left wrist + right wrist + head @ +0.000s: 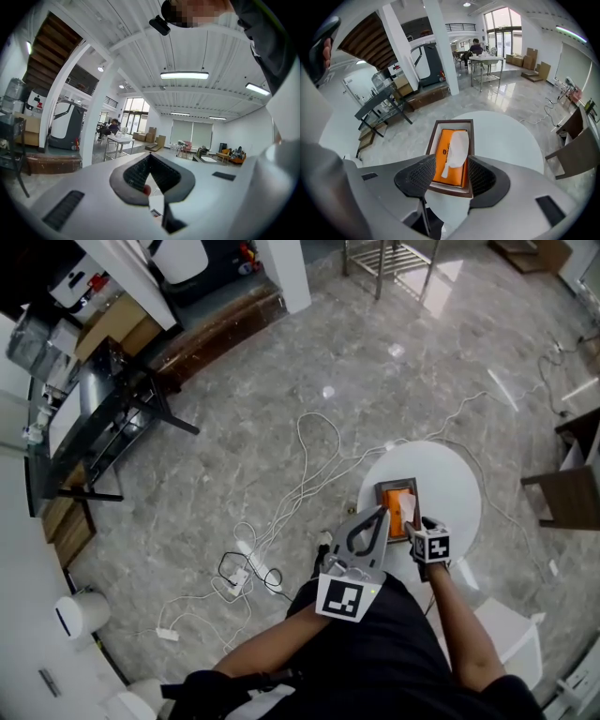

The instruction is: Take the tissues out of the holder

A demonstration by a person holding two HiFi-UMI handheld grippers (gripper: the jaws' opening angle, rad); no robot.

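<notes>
While right gripper [452, 161] jaws gape by holder [453, 123], left gripper [150, 155] jaws meet; cables [309, 442] nearby.

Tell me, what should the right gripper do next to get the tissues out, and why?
Probably lower the right gripper and close it on the white tissue. Its jaws stand open over the orange tissue pack, which lies in the brown holder, and they grip nothing.

Grey marble floor [375, 381], white pillar [284, 273], round white table [450, 484], ceiling strip lights [184, 75].
</notes>
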